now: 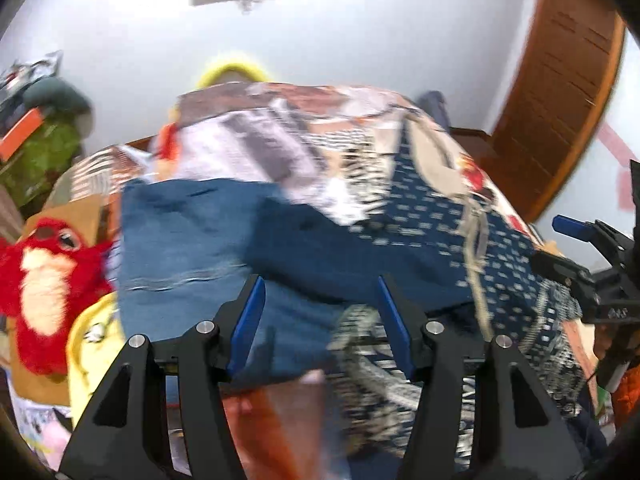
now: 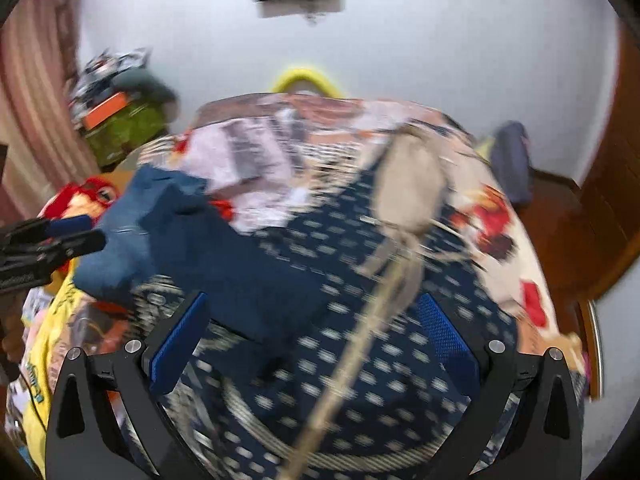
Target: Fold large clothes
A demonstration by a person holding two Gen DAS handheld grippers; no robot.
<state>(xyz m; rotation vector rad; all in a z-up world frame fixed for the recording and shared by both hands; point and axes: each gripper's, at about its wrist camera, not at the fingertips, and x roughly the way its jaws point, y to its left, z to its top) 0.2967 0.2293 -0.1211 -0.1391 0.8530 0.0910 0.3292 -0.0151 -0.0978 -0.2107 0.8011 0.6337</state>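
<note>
1. Patterned bedspread [image 2: 400, 360] underneath everything: navy with pale dashes close in, patchwork of orange, white and grey further back; soft and rumpled.
2. Left gripper [image 1: 322, 324]: released, blue ridged pads apart, nothing pinched; hangs directly over the near edge of the blue garment [image 1: 192, 240].
3. Right gripper [image 2: 316, 340]: also spread wide and empty; only the garment's dark corner reaches between its pads.
4. Blue garment: denim-like, matte, lying partly folded on the bed, long side running left to right, spread toward the left; probably nearer the left gripper, so that one looks better placed for the next hold.
5. Red plush toy [image 1: 44, 280] just left of the cloth, fuzzy.
6. Beyond: plain white wall [image 2: 440, 40], wooden door [image 1: 560, 100] at right.
</note>
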